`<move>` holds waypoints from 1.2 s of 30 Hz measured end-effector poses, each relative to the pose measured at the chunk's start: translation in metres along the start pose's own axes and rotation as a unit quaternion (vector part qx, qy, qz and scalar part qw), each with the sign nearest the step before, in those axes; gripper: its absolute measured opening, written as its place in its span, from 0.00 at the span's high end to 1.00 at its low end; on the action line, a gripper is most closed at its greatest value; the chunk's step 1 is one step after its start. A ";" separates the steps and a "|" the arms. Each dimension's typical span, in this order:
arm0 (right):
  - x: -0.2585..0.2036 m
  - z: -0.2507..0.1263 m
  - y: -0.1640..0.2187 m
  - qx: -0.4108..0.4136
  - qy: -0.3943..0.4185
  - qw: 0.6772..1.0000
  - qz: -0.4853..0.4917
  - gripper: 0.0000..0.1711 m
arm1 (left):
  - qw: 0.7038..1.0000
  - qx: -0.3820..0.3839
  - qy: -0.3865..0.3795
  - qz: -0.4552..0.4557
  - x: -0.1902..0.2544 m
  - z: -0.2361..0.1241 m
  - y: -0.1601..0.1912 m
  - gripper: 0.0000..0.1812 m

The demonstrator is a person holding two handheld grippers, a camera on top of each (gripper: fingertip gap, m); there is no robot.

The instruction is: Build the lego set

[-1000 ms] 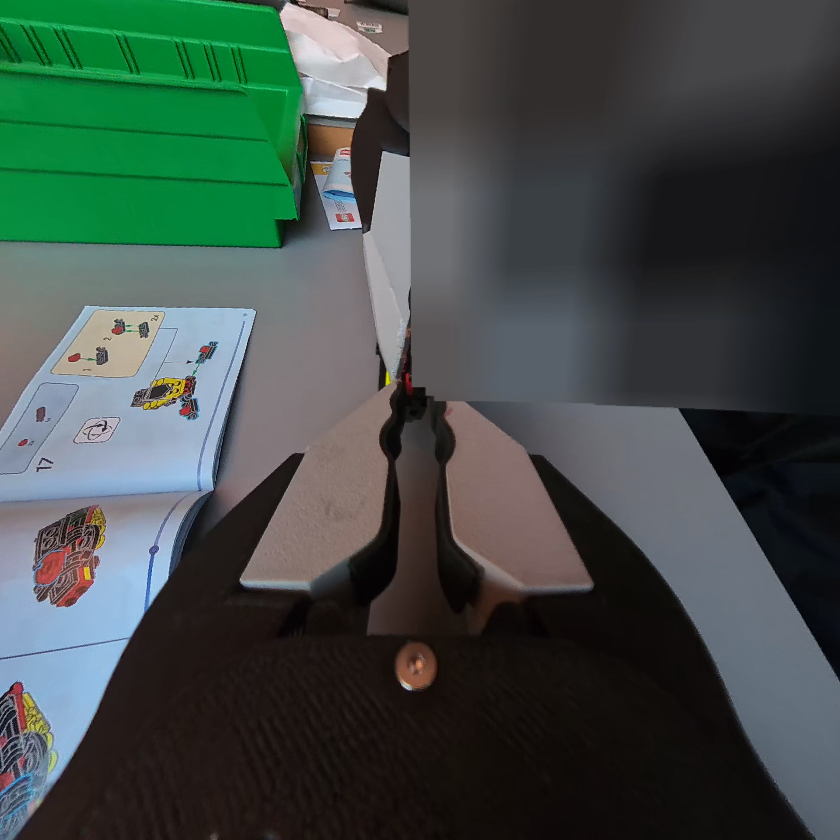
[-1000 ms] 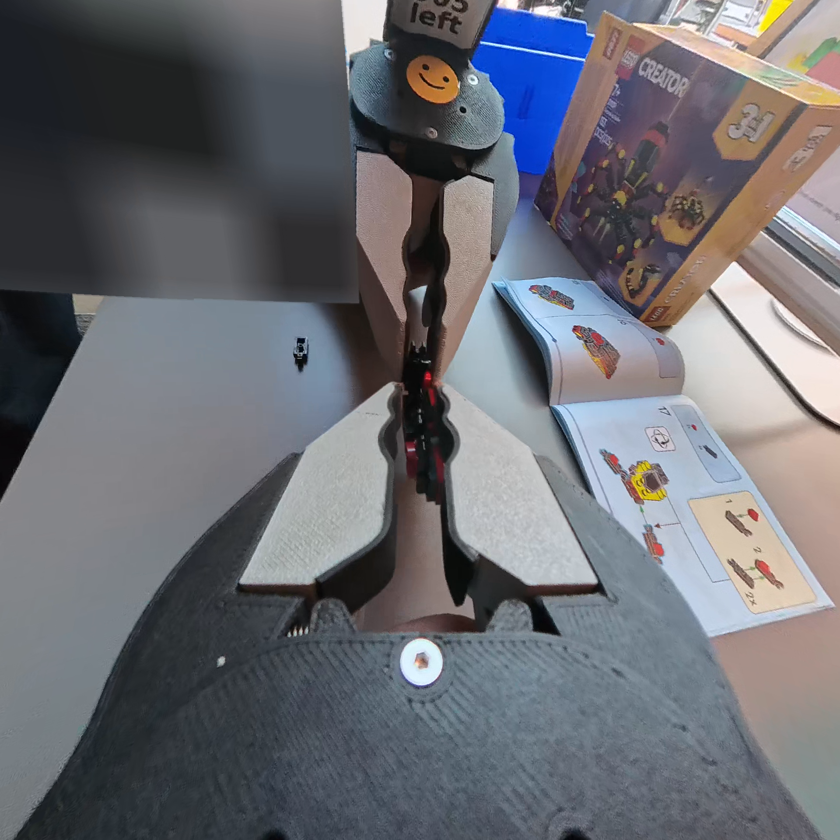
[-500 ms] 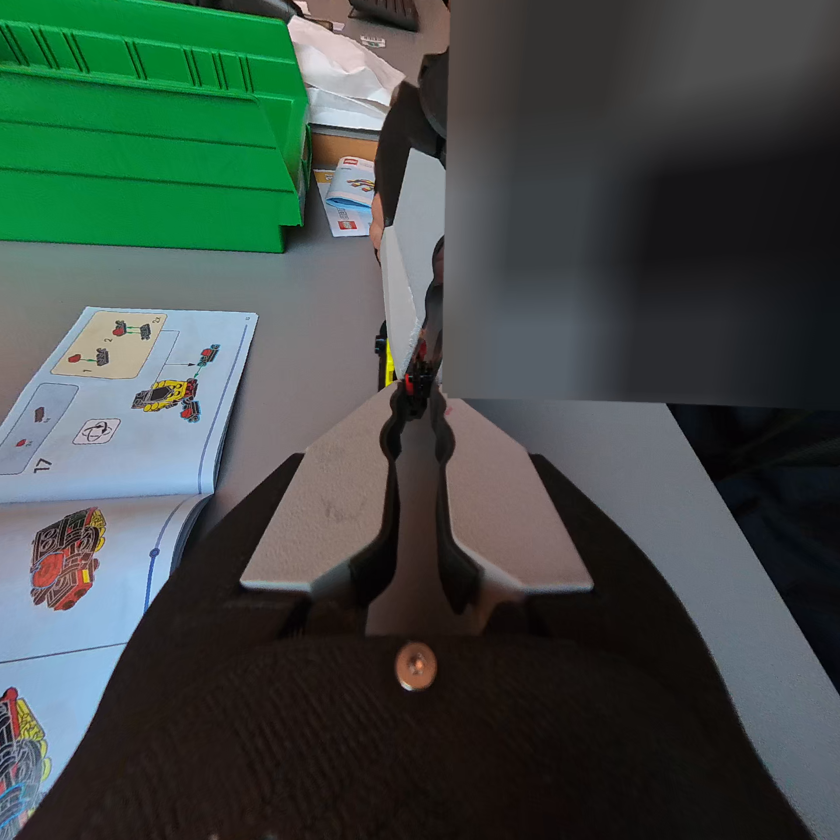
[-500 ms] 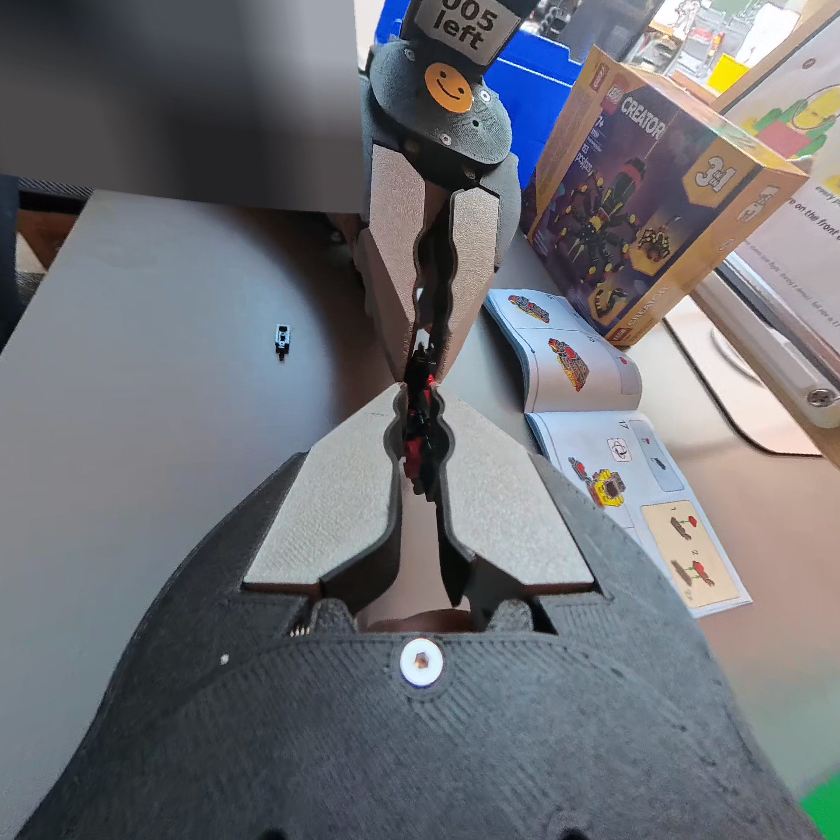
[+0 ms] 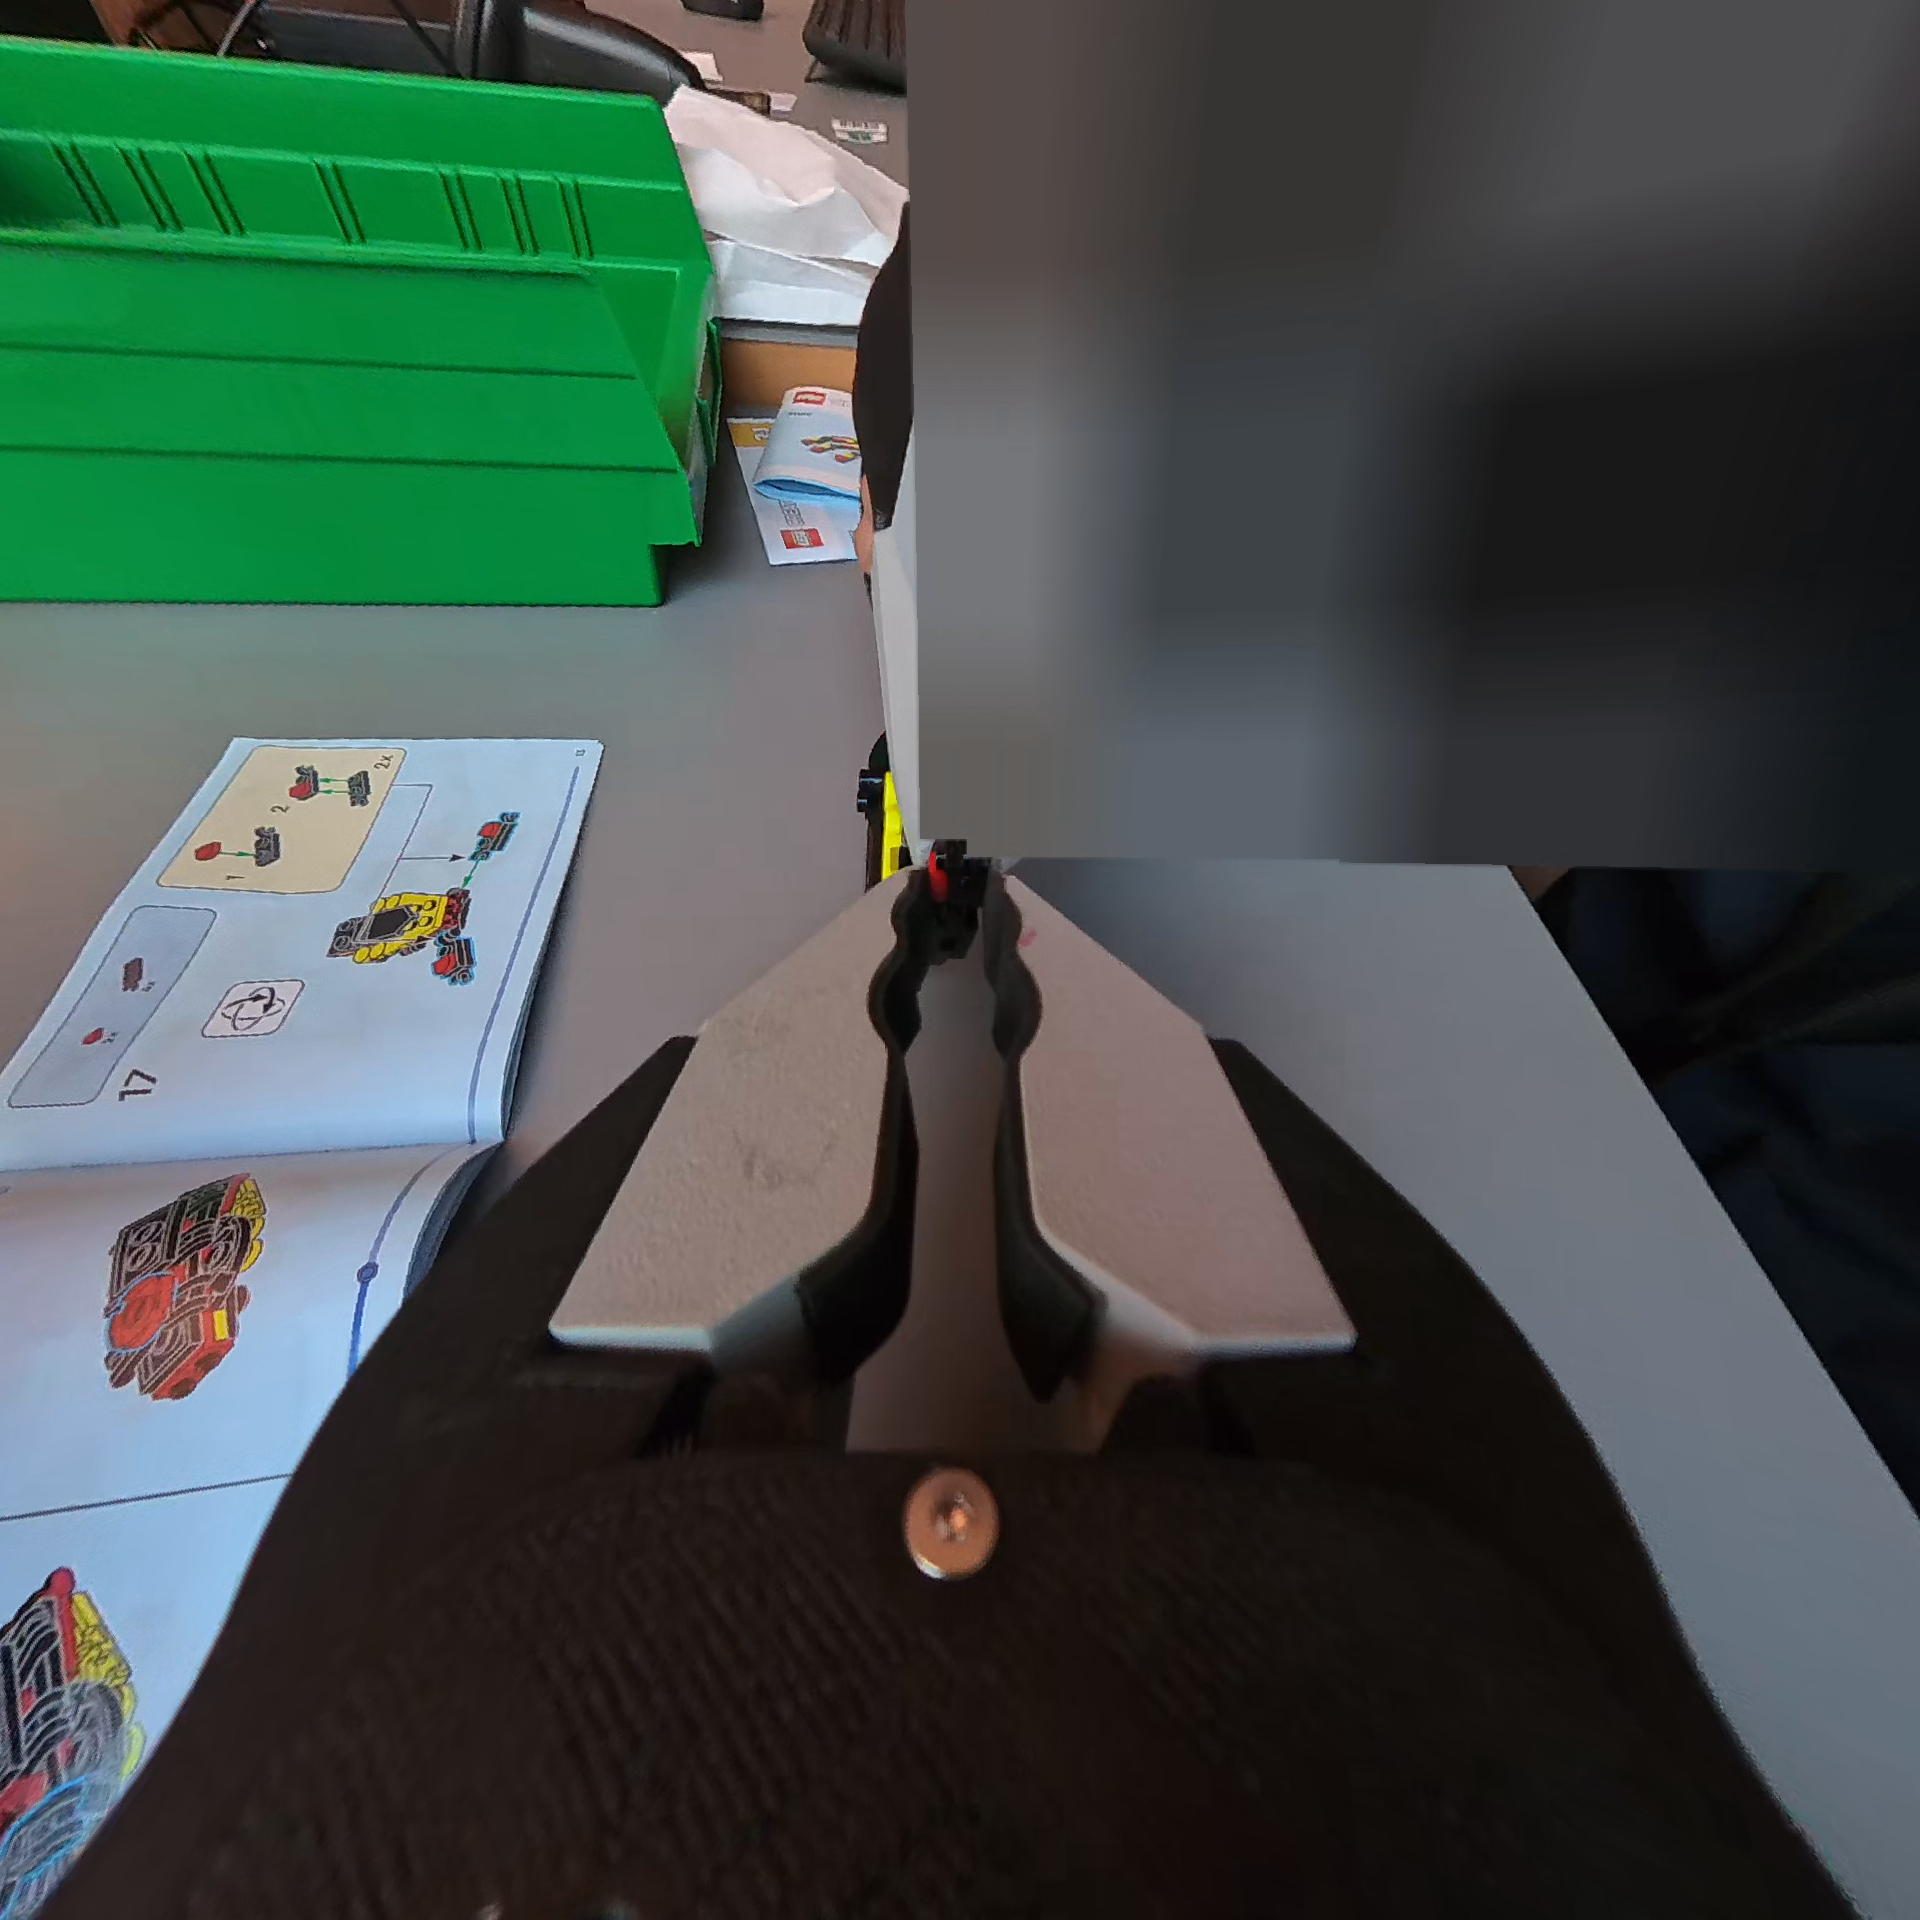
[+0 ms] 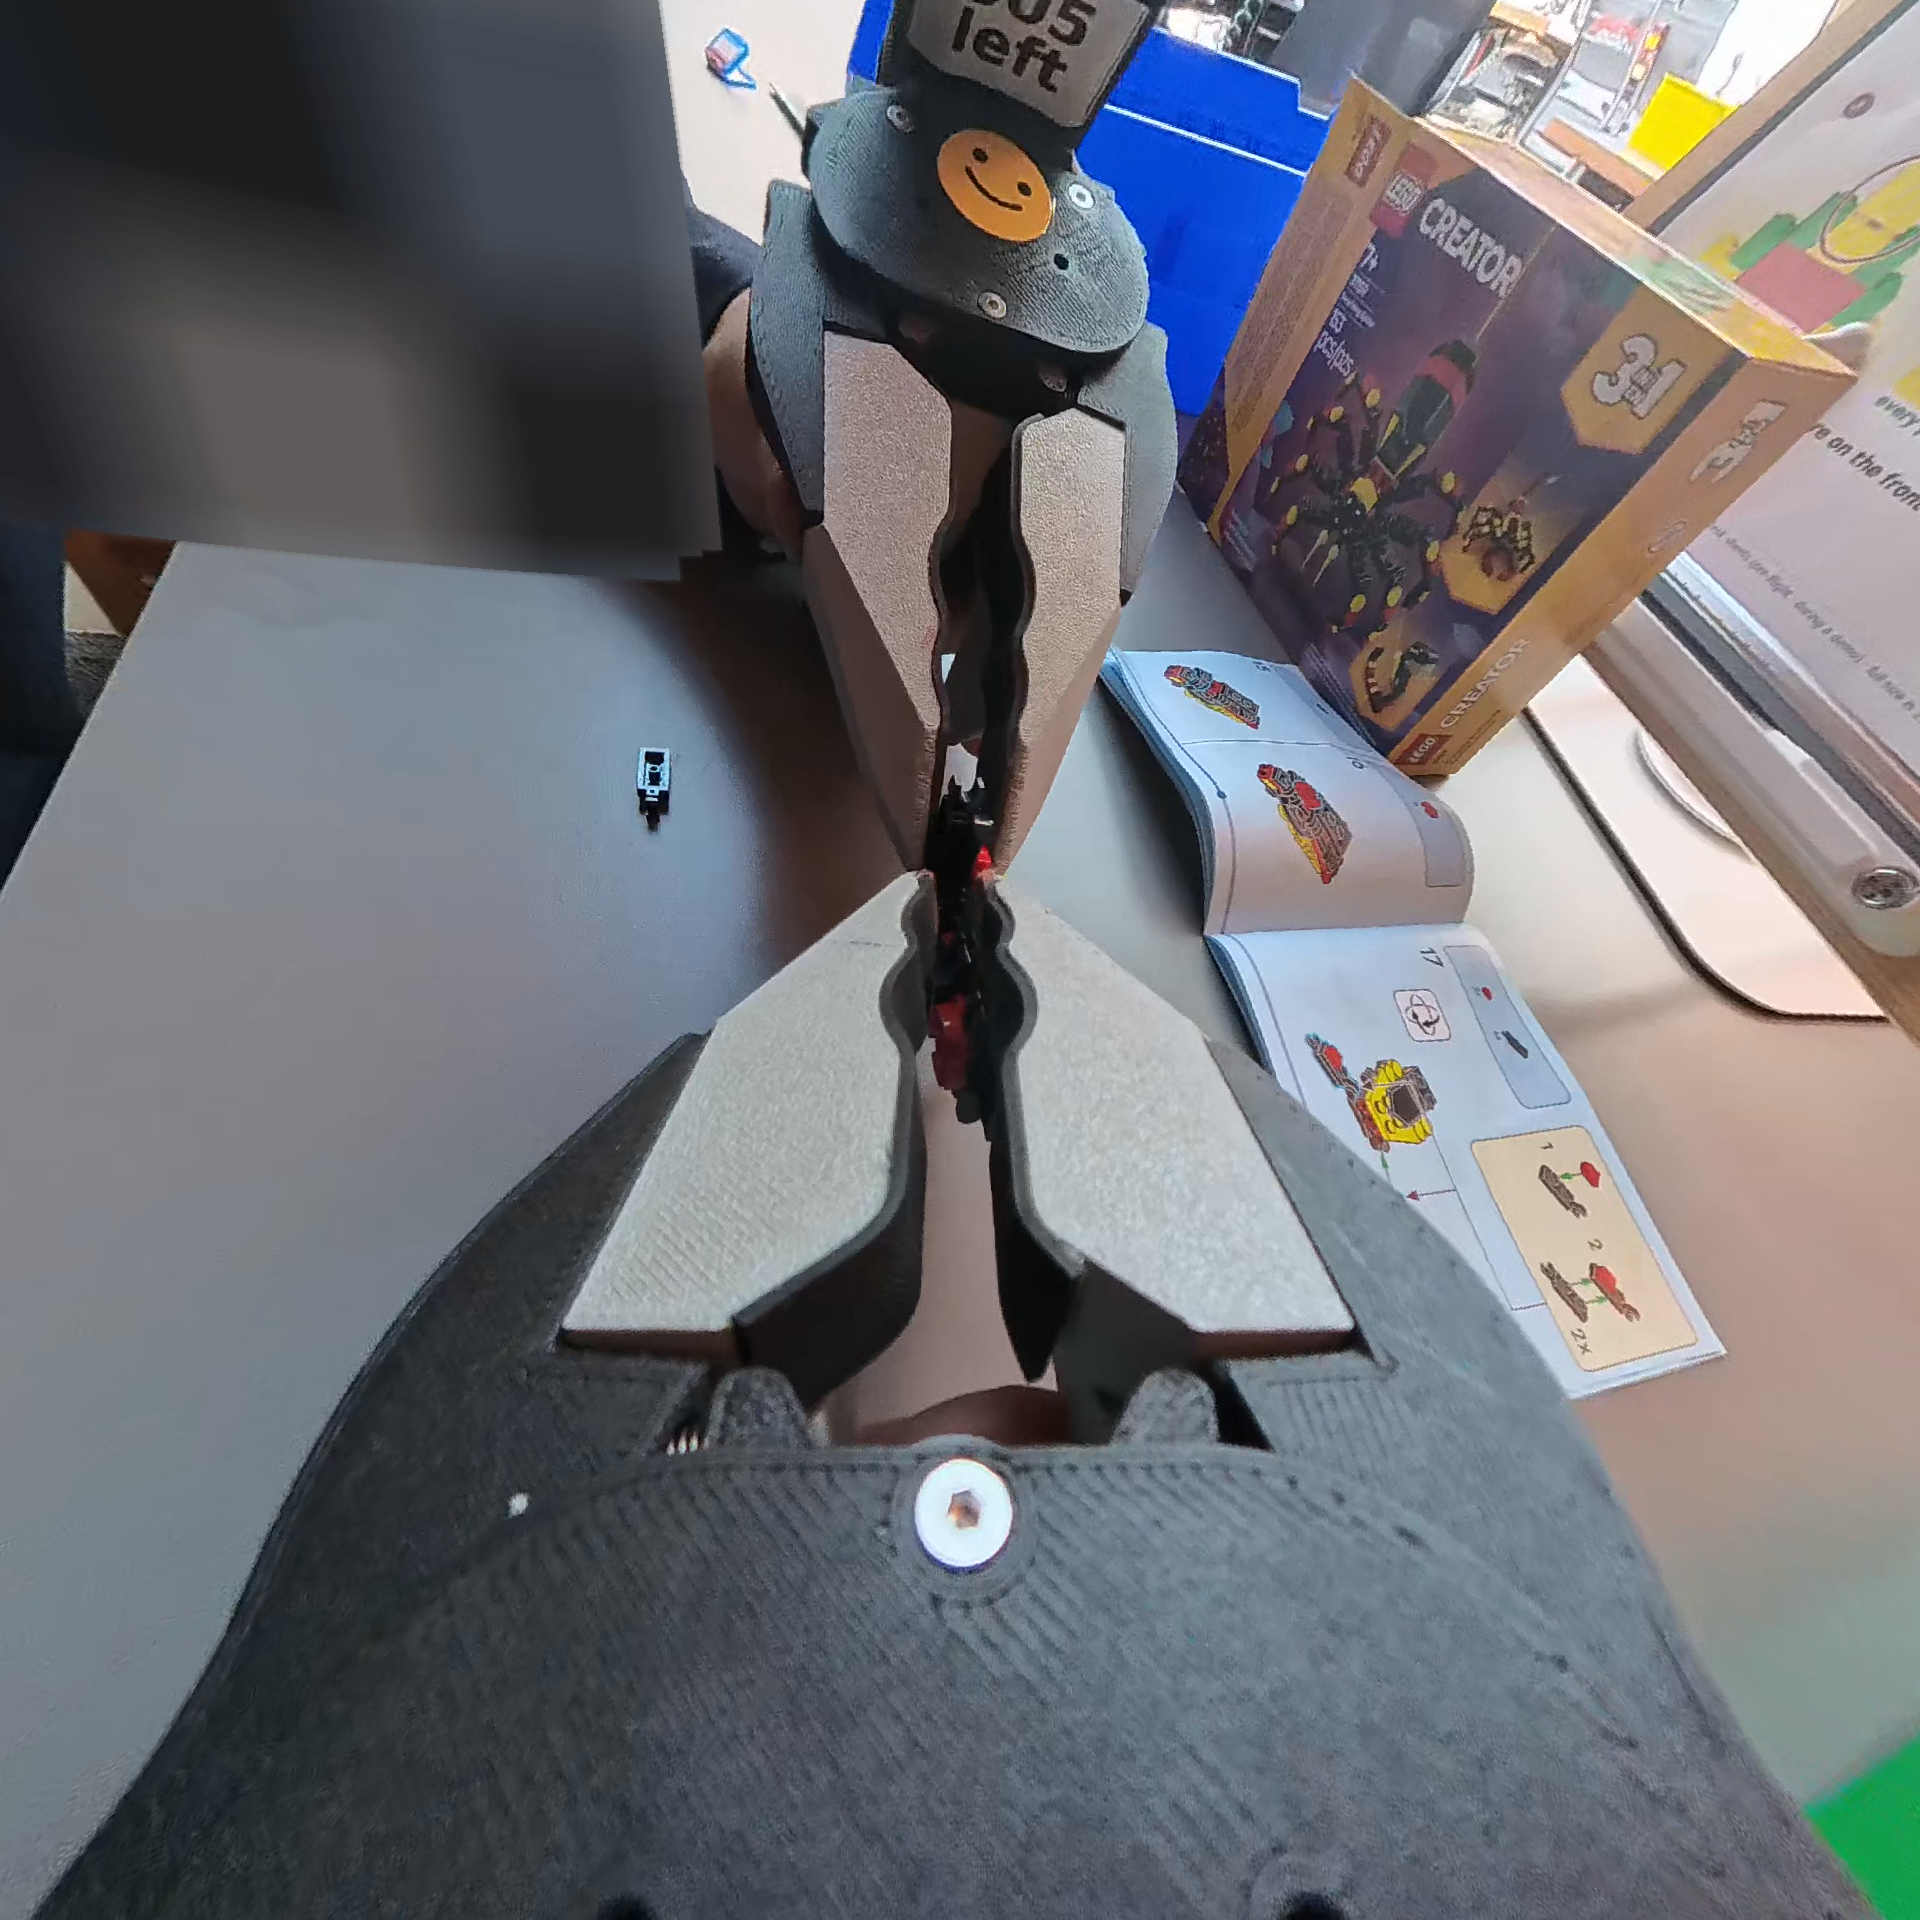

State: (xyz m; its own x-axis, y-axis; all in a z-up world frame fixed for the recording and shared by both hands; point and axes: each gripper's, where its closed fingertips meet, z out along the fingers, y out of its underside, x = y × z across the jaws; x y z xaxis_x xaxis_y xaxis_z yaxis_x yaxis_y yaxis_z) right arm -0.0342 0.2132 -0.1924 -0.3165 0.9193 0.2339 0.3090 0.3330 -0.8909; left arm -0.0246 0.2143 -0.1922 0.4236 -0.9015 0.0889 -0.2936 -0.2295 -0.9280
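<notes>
the two grippers meet tip to tip above the grey counter [image 6: 312,1039]. the right gripper [image 6: 961,904] is clenched on a small black and red lego assembly [image 6: 961,997], which sits between its fingers [image 6: 790,1122] and pokes out past the tips. the left gripper [image 6: 971,821] comes in from the far side, pointing down toward it, its own fingers [image 6: 883,520] drawn close together around the far end of the same piece. from the left wrist view the left gripper [image 5: 948,904] shows a bit of black and red brick [image 5: 945,894] right at its tips, with the right gripper mostly hidden behind a blurred patch.

a single small black lego part [image 6: 652,779] lies alone on the counter, well apart to the left of the grippers in the right wrist view. an open instruction booklet [image 6: 1455,1039] lies flat on the counter to the right, showing pictures of a yellow and red model. just beyond it stands the set's box [image 6: 1507,416], upright and tilted a little, with a blue bin [image 6: 1195,156] behind. in the left wrist view the same booklet [image 5: 312,935] lies on the left, with a green bin [image 5: 332,364] past it and a folded leaflet [image 5: 805,468] beside the bin.
</notes>
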 end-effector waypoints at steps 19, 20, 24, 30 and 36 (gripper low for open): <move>0.001 -0.007 -0.008 0.036 0.004 0.999 -0.031 0.90 | 0.990 -0.040 -0.059 0.121 -0.004 0.004 0.007 0.96; 0.000 -0.006 -0.008 0.035 0.005 0.999 -0.036 0.91 | 0.989 -0.042 -0.062 0.124 -0.004 0.003 0.007 0.96; -0.003 -0.002 -0.007 0.028 0.011 0.998 -0.061 0.99 | 0.986 -0.058 -0.068 0.140 -0.002 0.006 0.009 0.96; -0.003 -0.001 -0.004 0.019 0.013 0.997 -0.071 0.94 | 0.985 -0.064 -0.072 0.145 -0.002 0.006 0.009 0.96; -0.005 0.002 -0.001 0.010 0.009 0.997 -0.072 0.97 | 0.982 -0.073 -0.078 0.157 0.000 0.007 0.009 0.96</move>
State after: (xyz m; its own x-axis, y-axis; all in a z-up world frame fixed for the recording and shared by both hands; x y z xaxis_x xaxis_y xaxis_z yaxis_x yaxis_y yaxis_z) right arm -0.0345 0.2083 -0.1934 -0.3396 0.8662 0.3665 0.2434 0.4574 -0.8553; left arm -0.0209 0.2146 -0.2033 0.4154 -0.8717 -0.2601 -0.5462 -0.0103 -0.8376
